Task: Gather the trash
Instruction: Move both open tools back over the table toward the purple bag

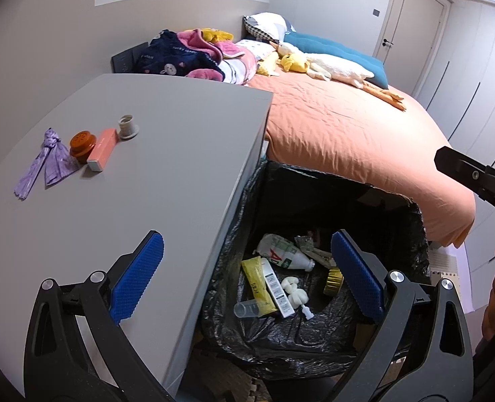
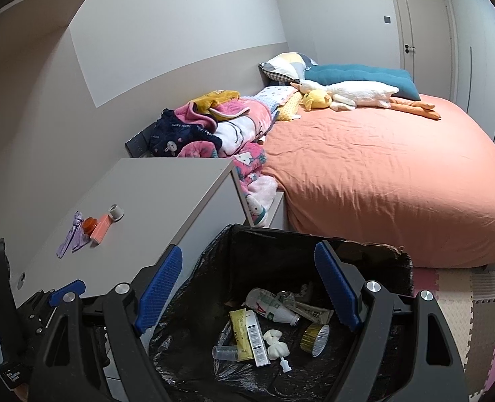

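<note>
A bin lined with a black bag [image 1: 314, 345] [image 2: 234, 368] stands between the grey nightstand [image 1: 146, 154] [image 2: 153, 201] and the bed. It holds a crushed white bottle [image 1: 287, 254] [image 2: 270, 305], a yellow tube [image 1: 259, 283], a white box, a gold foil cup [image 2: 316, 338] and other scraps. On the nightstand lie a purple knotted bag [image 1: 49, 157] [image 2: 73, 236], an orange cap [image 1: 81, 142], a pink box [image 1: 103, 149] [image 2: 100, 231] and a grey ring [image 1: 126, 125]. My left gripper [image 1: 247, 278] is open and empty over the bin's left rim. My right gripper [image 2: 247, 291] is open and empty above the bin.
A bed with an orange sheet [image 2: 381, 174] lies right of the bin, with piled blankets [image 2: 220, 127], pillows and a plush goose [image 2: 348, 95]. Foam floor mats [image 2: 465, 301] lie at the right. A closet door [image 2: 418, 16] is at the back.
</note>
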The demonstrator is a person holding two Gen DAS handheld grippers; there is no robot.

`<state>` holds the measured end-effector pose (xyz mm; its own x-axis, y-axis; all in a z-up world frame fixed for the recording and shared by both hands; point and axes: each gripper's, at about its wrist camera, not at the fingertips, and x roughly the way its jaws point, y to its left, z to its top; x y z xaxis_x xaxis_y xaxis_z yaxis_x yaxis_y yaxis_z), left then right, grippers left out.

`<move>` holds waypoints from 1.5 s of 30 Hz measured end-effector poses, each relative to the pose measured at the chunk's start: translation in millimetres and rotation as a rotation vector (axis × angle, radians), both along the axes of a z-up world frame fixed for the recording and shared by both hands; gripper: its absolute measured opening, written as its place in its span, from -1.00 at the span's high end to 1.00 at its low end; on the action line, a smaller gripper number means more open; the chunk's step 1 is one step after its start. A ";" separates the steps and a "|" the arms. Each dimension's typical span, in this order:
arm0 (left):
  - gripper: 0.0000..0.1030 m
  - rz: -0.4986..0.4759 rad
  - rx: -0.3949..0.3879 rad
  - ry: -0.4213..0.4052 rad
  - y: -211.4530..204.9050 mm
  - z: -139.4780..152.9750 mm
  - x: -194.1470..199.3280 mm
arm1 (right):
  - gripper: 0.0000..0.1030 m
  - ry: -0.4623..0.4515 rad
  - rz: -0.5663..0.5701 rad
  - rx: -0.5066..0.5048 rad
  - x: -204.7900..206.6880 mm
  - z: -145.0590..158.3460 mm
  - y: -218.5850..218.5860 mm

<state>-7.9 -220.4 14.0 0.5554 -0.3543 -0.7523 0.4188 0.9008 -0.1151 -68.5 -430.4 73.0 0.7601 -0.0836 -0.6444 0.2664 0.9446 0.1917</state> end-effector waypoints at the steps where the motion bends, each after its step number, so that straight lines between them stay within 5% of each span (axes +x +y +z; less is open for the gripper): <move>1: -0.88 0.005 -0.001 0.001 3.0 -0.3 1.4 | -0.59 0.000 0.005 -0.001 1.3 -0.4 2.4; 25: -0.88 0.177 -0.065 0.021 96.9 -5.1 44.4 | -0.59 0.030 0.146 -0.028 64.8 -10.7 85.9; 45: -0.88 0.283 -0.046 0.044 159.3 -22.0 90.9 | -0.59 0.085 0.233 -0.014 131.9 -37.3 138.5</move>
<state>82.9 -61.1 -8.0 0.6041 -0.2239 -0.7648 0.1451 0.9746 -0.1707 63.4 -291.8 35.7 0.7030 0.0788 -0.7069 0.0552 0.9848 0.1646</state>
